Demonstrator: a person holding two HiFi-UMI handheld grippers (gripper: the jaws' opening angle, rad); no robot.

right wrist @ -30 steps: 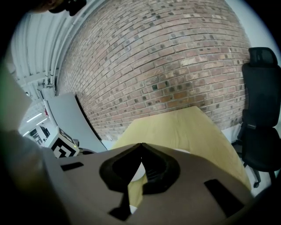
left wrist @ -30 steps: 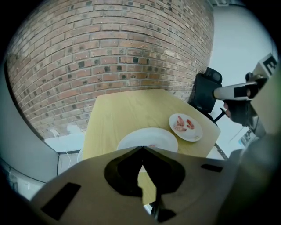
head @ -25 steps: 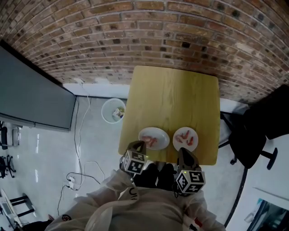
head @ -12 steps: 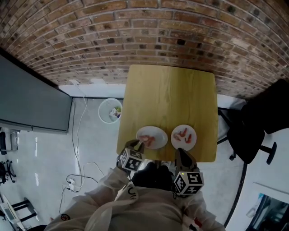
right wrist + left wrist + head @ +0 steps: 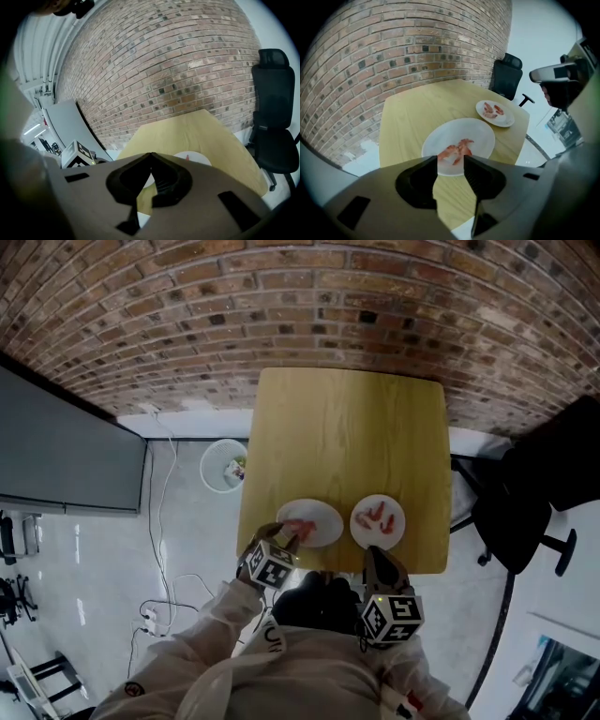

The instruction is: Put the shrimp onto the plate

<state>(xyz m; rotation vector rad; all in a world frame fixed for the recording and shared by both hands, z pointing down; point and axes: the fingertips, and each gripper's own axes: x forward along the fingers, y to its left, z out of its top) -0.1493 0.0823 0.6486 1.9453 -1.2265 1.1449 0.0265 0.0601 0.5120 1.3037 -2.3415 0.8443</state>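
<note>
Jaws of the left gripper point(image 5: 451, 159) stand apart, having just been opening, and nothing is pressed between them. Jaws of the right gripper point(image 5: 150, 155) are closed on each other and empty.

Brick wall point(image 5: 281, 315): fills the far side of the scene.
Wooden table point(image 5: 347, 437): square top, set against the wall.
Black office chair point(image 5: 525, 512): stands right of the table.
Left plate point(image 5: 476, 131): white, at the near edge of the table, directly beyond the left gripper's tips.
Right plate point(image 5: 507, 121): white, smaller, just beside the left plate and apart from it.
Shrimp point(image 5: 457, 149): orange-red, lying on the near part of the left plate, just beyond the parted tips.
Further shrimps point(image 5: 492, 110): lying on the right plate.

In the head view the left gripper point(image 5: 284, 538) reaches the near rim of the left plate point(image 5: 319, 515), while the right gripper point(image 5: 378, 557) sits at the table's near edge, short of the right plate point(image 5: 389, 533).
</note>
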